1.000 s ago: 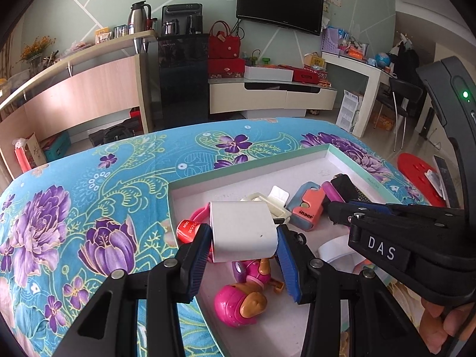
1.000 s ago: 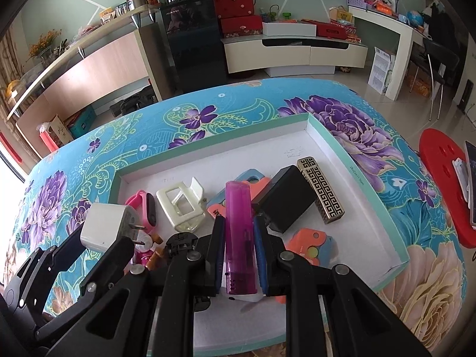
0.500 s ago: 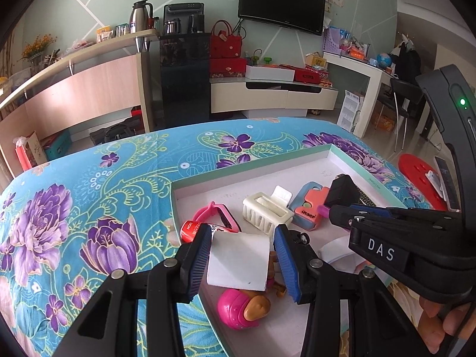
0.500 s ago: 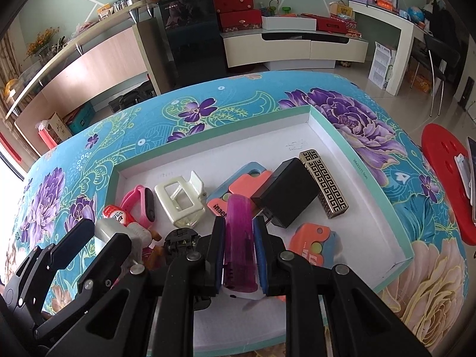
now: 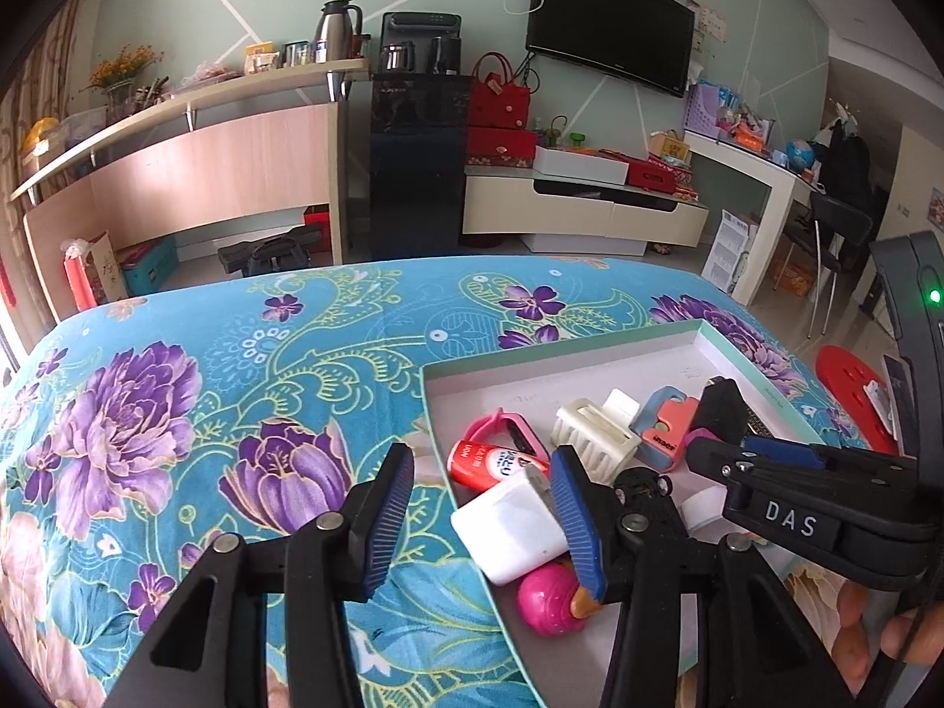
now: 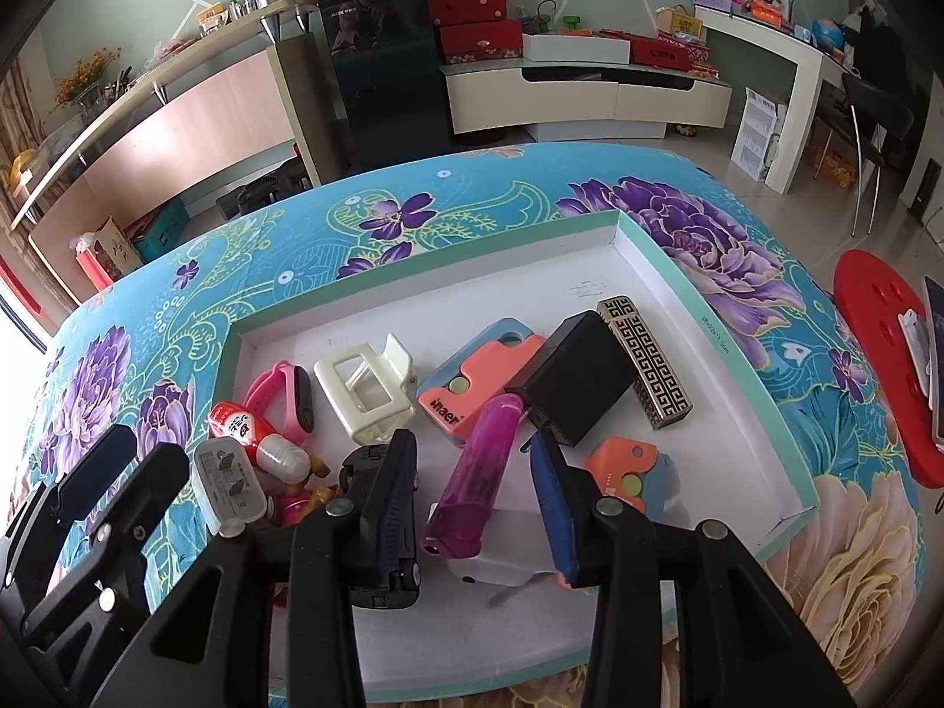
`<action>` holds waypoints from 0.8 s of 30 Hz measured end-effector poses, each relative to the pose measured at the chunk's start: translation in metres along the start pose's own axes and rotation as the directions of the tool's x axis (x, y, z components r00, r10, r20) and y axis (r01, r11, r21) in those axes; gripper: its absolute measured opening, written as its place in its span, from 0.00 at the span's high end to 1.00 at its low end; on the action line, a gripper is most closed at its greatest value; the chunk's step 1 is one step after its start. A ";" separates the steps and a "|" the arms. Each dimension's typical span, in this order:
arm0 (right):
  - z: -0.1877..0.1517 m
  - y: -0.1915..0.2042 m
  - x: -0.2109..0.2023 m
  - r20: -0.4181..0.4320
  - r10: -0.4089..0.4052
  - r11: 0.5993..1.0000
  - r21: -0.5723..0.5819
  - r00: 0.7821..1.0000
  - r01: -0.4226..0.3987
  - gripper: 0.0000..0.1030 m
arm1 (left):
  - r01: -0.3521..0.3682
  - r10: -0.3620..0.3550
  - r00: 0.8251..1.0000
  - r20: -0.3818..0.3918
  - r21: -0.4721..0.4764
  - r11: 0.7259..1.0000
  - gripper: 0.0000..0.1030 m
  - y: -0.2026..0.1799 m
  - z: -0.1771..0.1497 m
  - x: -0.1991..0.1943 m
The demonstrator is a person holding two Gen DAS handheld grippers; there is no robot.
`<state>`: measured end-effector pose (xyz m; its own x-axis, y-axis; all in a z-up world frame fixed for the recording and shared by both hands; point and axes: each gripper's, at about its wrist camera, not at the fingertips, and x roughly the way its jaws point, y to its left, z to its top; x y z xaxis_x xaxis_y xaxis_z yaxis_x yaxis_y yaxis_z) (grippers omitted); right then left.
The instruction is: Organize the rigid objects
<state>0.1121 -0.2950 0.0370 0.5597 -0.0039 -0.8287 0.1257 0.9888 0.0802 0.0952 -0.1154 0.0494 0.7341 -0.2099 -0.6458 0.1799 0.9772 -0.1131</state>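
A shallow white tray (image 6: 425, 274) with a teal rim lies on the flowered cloth and holds several small items. My right gripper (image 6: 472, 501) hangs over its near part, jaws opening. The purple lighter (image 6: 478, 472) lies tilted between the fingers, free of both pads, its base on a white piece. My left gripper (image 5: 481, 522) is at the tray's left rim, jaws opening. The white charger (image 5: 510, 522) rests there on its own against the right finger, and the left pad (image 5: 386, 522) stands well clear of it. In the right wrist view the charger (image 6: 227, 487) shows its prongs.
The tray also holds a black adapter (image 6: 575, 377), a gold-patterned case (image 6: 646, 371), two coral-and-blue cutters (image 6: 481, 374), a cream clip (image 6: 363, 389), a pink watch band (image 6: 289, 395), a red tube (image 6: 248, 430), a black toy car (image 6: 377, 472) and a pink toy (image 5: 548, 596). Flowered cloth surrounds it.
The right jaws came off the purple lighter, which tipped over into the tray. The left gripper lowered the white charger to the tray's left edge, let it go and shifted left.
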 end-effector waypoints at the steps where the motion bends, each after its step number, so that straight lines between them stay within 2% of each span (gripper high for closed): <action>1: -0.001 0.001 0.000 0.000 0.001 1.000 -0.003 1.000 -0.001 0.50 | -0.008 0.008 1.000 -0.001 -0.015 1.000 0.43 0.006 0.000 -0.001; 3: -0.002 0.002 -0.002 0.003 0.003 1.000 -0.006 1.000 -0.003 0.43 | -0.032 0.032 0.999 -0.006 -0.041 0.999 0.40 0.016 -0.001 0.000; 8: -0.004 0.008 -0.005 0.021 -0.023 1.000 -0.020 1.000 0.024 0.43 | -0.123 0.119 0.992 -0.044 -0.096 0.988 0.33 0.041 -0.007 0.003; 14: -0.010 0.016 -0.008 0.025 -0.019 0.999 -0.030 0.999 0.019 0.42 | -0.172 0.155 0.982 -0.103 -0.185 0.968 0.22 0.069 -0.019 0.003; 15: -0.011 0.018 -0.009 0.028 -0.016 0.999 -0.032 0.999 0.017 0.41 | -0.183 0.163 0.980 -0.115 -0.190 0.964 0.21 0.071 -0.022 0.004; 16: -0.013 0.019 -0.011 0.032 -0.012 0.999 -0.034 0.999 0.013 0.32 | -0.200 0.178 0.976 -0.126 -0.191 0.961 0.17 0.073 -0.024 0.004; 18: -0.018 0.023 -0.014 0.034 -0.002 0.999 -0.045 0.999 0.004 0.22 | -0.230 0.206 0.968 -0.141 -0.184 0.956 0.11 0.075 -0.029 0.002; 20: -0.022 0.027 -0.018 0.040 0.003 0.998 -0.058 0.999 -0.001 0.22 | -0.247 0.223 0.964 -0.144 -0.180 0.952 0.11 0.077 -0.032 -0.002; 22: -0.026 0.029 -0.022 0.045 0.009 0.998 -0.068 0.999 -0.006 0.22 | -0.261 0.236 0.960 -0.149 -0.180 0.948 0.02 0.078 -0.036 -0.007; 24: -0.030 0.031 -0.026 0.047 0.010 0.997 -0.075 0.999 -0.007 0.18 | -0.271 0.245 0.957 -0.154 -0.176 0.946 0.00 0.079 -0.040 -0.012</action>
<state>0.0766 -0.2598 0.0441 0.5986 -0.0007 -0.8010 0.0604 0.9972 0.0443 0.0741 -0.0343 0.0178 0.6458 0.0436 -0.7623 -0.1438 0.9875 -0.0653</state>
